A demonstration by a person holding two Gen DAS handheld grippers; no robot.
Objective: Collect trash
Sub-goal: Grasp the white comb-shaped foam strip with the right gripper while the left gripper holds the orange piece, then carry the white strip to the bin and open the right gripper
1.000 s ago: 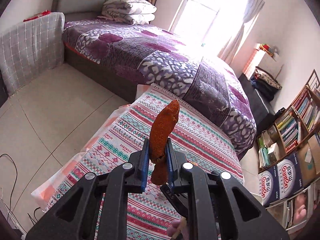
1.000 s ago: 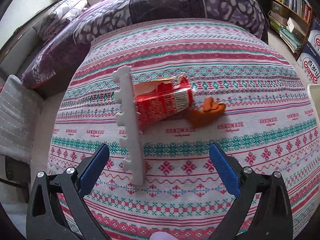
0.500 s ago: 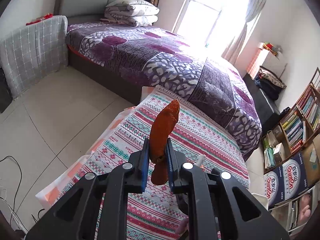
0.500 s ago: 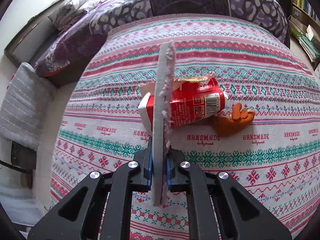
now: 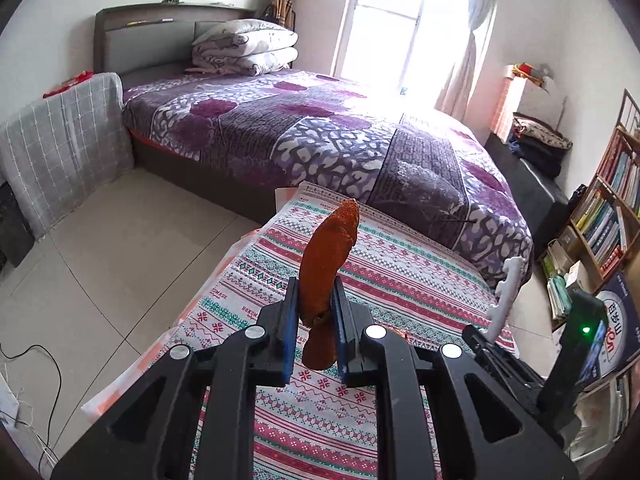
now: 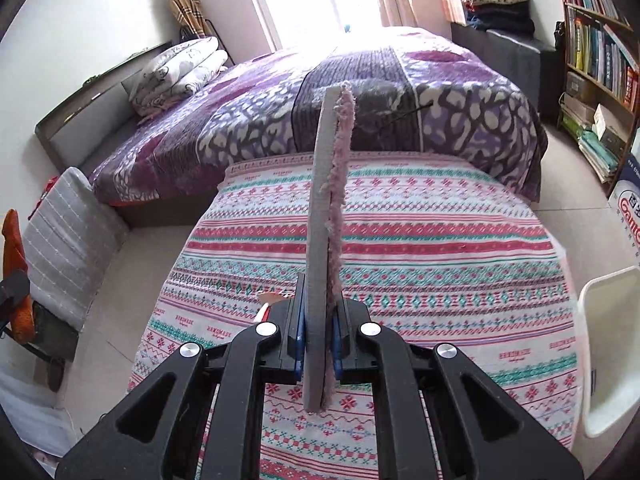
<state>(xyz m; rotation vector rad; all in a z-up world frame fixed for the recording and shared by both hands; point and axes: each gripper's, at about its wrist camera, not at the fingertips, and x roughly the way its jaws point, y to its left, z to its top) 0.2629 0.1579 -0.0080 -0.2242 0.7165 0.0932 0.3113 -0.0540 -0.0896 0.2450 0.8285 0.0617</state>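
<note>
My left gripper [image 5: 313,334] is shut on an orange peel [image 5: 327,258] that stands up between its fingers, held above the patterned table. My right gripper [image 6: 319,342] is shut on a long grey foam strip [image 6: 325,208] with a pink frayed edge, seen edge-on and upright. The same strip shows white and notched in the left wrist view [image 5: 505,290], at the right. A corner of the red carton [image 6: 267,305] peeks out beside the right gripper's left finger. The orange peel and left gripper also show at the far left of the right wrist view [image 6: 14,264].
The patterned tablecloth [image 6: 420,272] covers the table below both grippers. A white bin [image 6: 610,344] stands at the table's right edge. A purple bed [image 5: 320,132] lies behind. Bookshelves [image 5: 608,216] line the right wall. A grey-covered chair [image 5: 60,140] stands on the left floor.
The right gripper closed on the foam strip a second ago and has lifted it off the table, tilting up. The left gripper rose and pulled back with the peel.
</note>
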